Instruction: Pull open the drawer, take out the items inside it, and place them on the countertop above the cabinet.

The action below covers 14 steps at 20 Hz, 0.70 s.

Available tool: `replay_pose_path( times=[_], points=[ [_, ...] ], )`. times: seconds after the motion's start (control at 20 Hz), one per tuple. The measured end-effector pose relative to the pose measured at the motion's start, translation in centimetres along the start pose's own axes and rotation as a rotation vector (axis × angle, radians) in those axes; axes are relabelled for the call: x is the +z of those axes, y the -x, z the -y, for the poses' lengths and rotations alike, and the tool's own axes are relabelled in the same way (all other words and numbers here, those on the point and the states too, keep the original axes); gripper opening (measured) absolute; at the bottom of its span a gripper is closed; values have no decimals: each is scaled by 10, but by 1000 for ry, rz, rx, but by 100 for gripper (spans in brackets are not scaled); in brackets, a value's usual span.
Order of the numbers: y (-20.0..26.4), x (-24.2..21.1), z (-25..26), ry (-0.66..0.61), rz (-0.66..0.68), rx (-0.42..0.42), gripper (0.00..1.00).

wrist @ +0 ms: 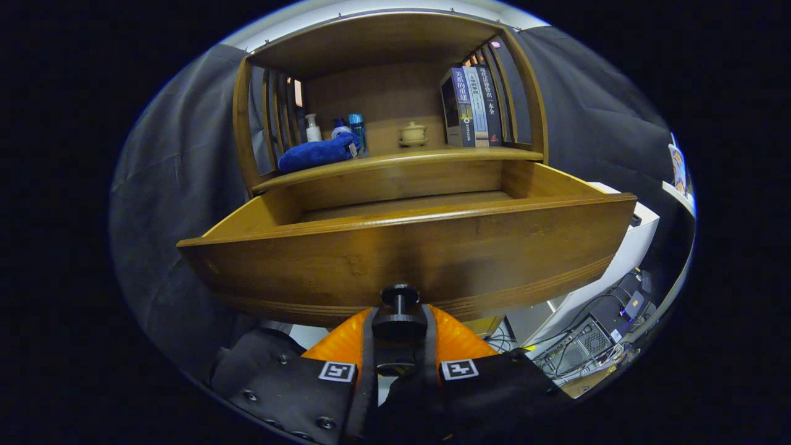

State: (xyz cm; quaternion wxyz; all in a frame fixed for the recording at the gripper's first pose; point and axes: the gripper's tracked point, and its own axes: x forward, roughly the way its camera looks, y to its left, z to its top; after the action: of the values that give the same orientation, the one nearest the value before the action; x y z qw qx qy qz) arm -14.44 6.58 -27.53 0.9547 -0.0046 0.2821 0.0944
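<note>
The wooden drawer (408, 247) stands pulled out of the cabinet, its front panel right ahead of me. My gripper (399, 330) is shut on the drawer's black knob (399, 295), with the orange fingers (454, 337) pressing it from both sides. Over the front panel I see a strip of the drawer's bare floor (408, 204); the panel hides the rest of the inside. Above the drawer runs the countertop (432, 158).
On the countertop lie a blue cloth (315, 154), two bottles (313, 128) and a blue can (356, 128) at the left, a small lidded cup (413, 133) in the middle and upright books (473, 108) at the right. A white unit (624, 253) and cabled electronics (593, 340) sit to the lower right.
</note>
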Motion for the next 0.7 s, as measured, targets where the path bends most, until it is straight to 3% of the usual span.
replay_pose_path(
  times=[0.3, 0.6, 0.7],
  points=[
    [2, 3, -1, -25, 7, -10, 49],
    [18, 43, -10, -21, 71, 10, 98],
    [28, 61, -14, -36, 108, 18, 99]
  ],
)
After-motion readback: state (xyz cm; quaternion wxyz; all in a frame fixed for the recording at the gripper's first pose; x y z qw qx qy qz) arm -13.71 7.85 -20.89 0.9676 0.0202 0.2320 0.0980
